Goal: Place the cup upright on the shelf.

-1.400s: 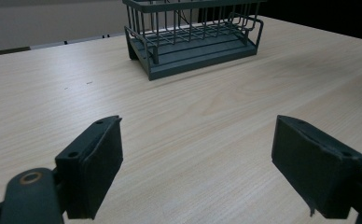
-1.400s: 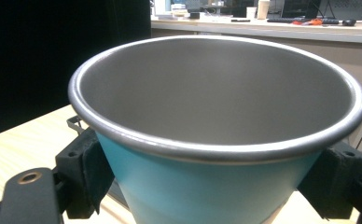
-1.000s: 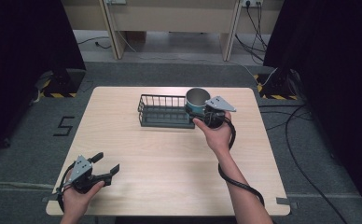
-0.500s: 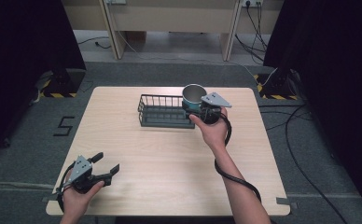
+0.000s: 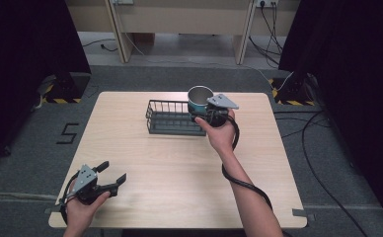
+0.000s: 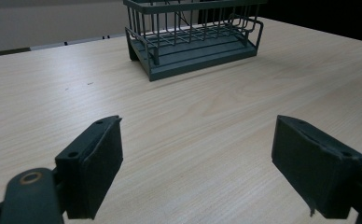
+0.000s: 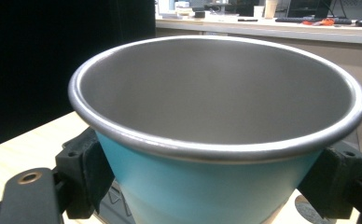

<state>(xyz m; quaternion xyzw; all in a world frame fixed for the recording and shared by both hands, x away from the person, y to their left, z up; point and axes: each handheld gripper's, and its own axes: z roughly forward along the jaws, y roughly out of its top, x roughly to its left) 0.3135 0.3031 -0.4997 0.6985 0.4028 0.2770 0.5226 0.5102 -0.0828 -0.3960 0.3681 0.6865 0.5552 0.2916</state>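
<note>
A teal metal cup point(image 5: 200, 98) with a bare steel inside and a rolled rim is held upright between the two jaws of the right gripper point(image 5: 205, 111), at the right end of the dark wire rack point(image 5: 172, 117) near the table's far edge. In the right gripper view the cup point(image 7: 216, 135) is seen clamped low on its teal wall, one black jaw pressed against each side, the mouth open toward the camera; part of the rack is glimpsed just beneath it. Whether the cup's base touches the rack cannot be told. The right gripper is grasped by a hand point(image 5: 221, 134) reaching in from below.

The left gripper point(image 5: 111, 177) is held over the near left corner of the wooden table point(image 5: 179, 187), well apart from the rack. Its jaws are spread wide with nothing between them.

A "5" is marked on the floor point(image 5: 68, 133) left of the table.
</note>
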